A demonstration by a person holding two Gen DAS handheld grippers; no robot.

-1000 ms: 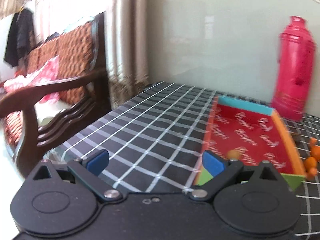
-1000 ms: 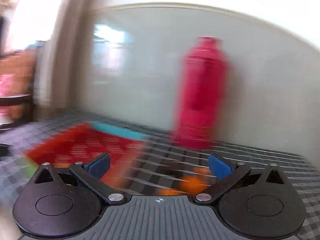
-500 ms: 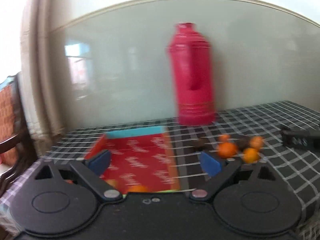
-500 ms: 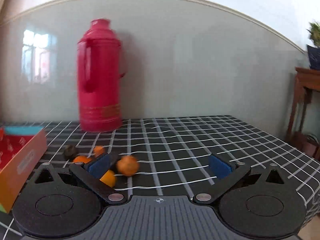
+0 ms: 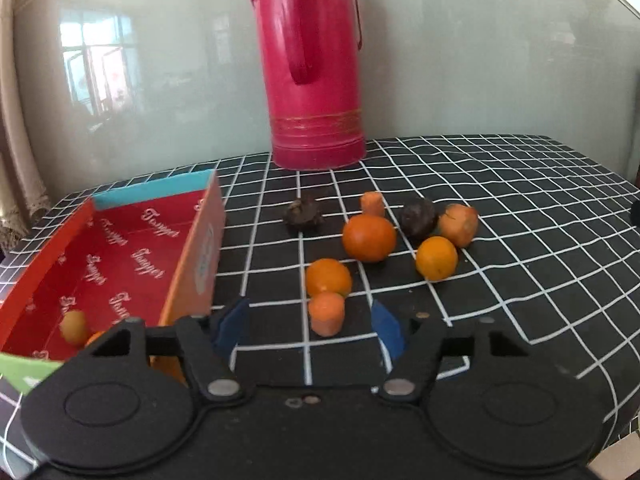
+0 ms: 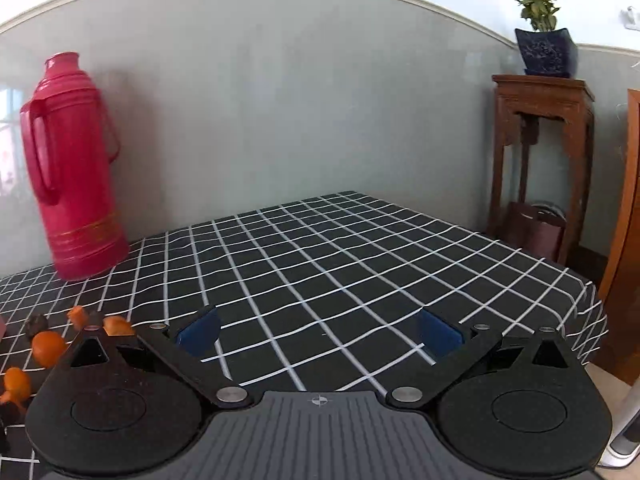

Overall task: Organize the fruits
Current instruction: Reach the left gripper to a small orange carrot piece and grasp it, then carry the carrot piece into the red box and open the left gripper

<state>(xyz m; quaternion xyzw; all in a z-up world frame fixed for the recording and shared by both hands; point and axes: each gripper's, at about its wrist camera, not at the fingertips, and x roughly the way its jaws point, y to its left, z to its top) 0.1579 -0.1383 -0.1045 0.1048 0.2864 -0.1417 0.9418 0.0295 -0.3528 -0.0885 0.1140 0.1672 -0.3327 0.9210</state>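
Loose fruit lies on the black checked tablecloth (image 5: 520, 216): three oranges (image 5: 368, 238), two dark fruits (image 5: 418, 218), a reddish-orange fruit (image 5: 458, 220) and two carrot-like orange pieces (image 5: 326, 314). My left gripper (image 5: 308, 330) hovers low over the nearer orange piece, which sits between its blue pads (image 5: 386, 332) untouched while the jaws are closing. The red cardboard box (image 5: 120, 264) stands to the left with a small yellow fruit (image 5: 74, 326) inside. My right gripper (image 6: 320, 336) is open over bare cloth, with the fruits (image 6: 48, 346) at its far left.
A tall red thermos (image 5: 312, 68) stands against the wall behind the fruit. In the right wrist view the table's right edge (image 6: 592, 300) drops off beside a wooden stand (image 6: 540, 140) bearing a potted plant (image 6: 546, 50).
Both views have swung right: the left from the wooden chair and box onto the fruit, closer and lower, with its jaws narrower. The right view has passed the thermos to the table's right part.
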